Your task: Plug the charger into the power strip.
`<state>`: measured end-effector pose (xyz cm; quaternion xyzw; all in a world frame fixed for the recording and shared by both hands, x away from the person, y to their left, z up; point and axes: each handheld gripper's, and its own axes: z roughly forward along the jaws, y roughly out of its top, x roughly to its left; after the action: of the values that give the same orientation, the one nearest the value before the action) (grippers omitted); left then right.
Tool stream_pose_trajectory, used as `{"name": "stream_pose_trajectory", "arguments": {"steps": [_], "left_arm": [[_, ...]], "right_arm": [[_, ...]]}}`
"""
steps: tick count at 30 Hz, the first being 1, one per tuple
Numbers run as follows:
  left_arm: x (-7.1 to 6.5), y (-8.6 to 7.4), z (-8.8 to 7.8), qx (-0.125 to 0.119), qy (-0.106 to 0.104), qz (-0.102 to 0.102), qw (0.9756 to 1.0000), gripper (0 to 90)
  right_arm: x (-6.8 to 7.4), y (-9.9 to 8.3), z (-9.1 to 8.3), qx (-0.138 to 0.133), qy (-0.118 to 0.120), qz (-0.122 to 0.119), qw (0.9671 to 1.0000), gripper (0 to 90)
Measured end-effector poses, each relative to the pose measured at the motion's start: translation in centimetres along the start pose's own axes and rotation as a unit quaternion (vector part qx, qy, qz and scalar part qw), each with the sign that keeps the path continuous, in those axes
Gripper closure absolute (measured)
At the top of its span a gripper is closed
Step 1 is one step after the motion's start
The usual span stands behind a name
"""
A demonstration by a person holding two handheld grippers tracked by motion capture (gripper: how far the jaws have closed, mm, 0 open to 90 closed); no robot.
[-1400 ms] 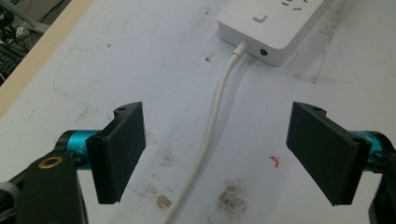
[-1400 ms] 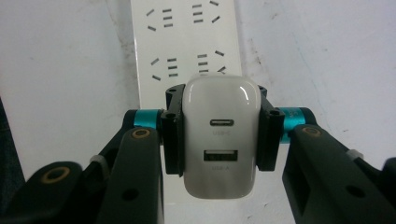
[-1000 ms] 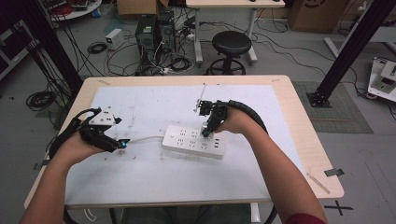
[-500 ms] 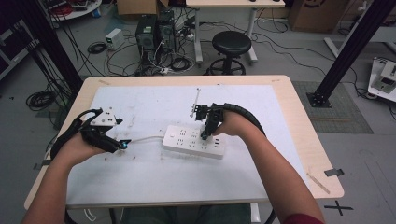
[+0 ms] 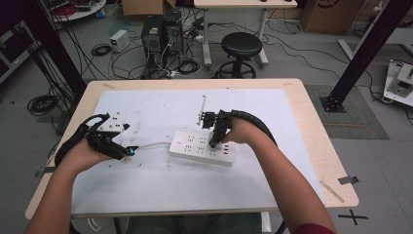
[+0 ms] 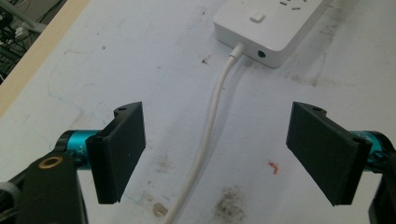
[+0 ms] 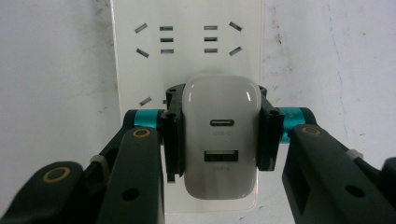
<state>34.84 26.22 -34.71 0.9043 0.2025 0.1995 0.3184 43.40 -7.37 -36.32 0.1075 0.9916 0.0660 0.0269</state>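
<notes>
- Right gripper (image 5: pixel 214 142): held by the person's right hand (image 5: pixel 241 134) directly above the white power strip (image 5: pixel 202 147), jaws pointing down at its top face, forearm reaching in from the near edge of the table.
- Right gripper (image 7: pixel 219 140) state: jaws pressed against both flanks of a white USB charger (image 7: pixel 222 140), pinching it. The charger's port face, one USB-C and one USB-A, looks up at the camera; the power strip (image 7: pixel 187 42) lies right behind it. Whether the charger is seated in a socket cannot be told.
- Left gripper (image 5: pixel 127 150): held low in the left hand (image 5: pixel 90 151), to the left of the power strip and apart from it, pointing toward its cable end.
- Left gripper (image 6: pixel 217 154) state: jaws spread wide, holding nothing. The strip's white cable (image 6: pixel 210 135) runs between them on the surface, touching neither.
- Surface: the power strip lies near the middle of a white mat (image 5: pixel 146 112), smudged and scuffed, covering a light wooden table (image 5: pixel 321 146).
- Room: beyond the table from the power strip stand a black round stool (image 5: pixel 238 46), computer towers (image 5: pixel 163 31) and loose cables (image 5: pixel 102 48) on a grey floor.
</notes>
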Motion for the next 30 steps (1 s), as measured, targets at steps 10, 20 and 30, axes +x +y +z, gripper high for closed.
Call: {"name": "stream_pose_trajectory", "arguments": {"steps": [10, 20, 30], "left_arm": [[-0.4, 0.5, 0.5, 0.002, -0.005, 0.008, 1.0000, 19.8], [-0.3, 0.7, 0.7, 0.003, -0.006, 0.010, 0.9999, 19.8], [-0.5, 0.7, 0.8, 0.002, -0.007, 0.013, 0.9999, 19.8]], "right_arm": [[-0.5, -0.4, 0.1, -0.011, 0.013, 0.013, 0.9998, 63.9], [0.3, 0.2, 0.4, 0.007, -0.013, -0.001, 0.9999, 63.9], [0.4, 0.5, 0.5, 0.013, -0.011, 0.005, 0.9998, 63.7]]}}
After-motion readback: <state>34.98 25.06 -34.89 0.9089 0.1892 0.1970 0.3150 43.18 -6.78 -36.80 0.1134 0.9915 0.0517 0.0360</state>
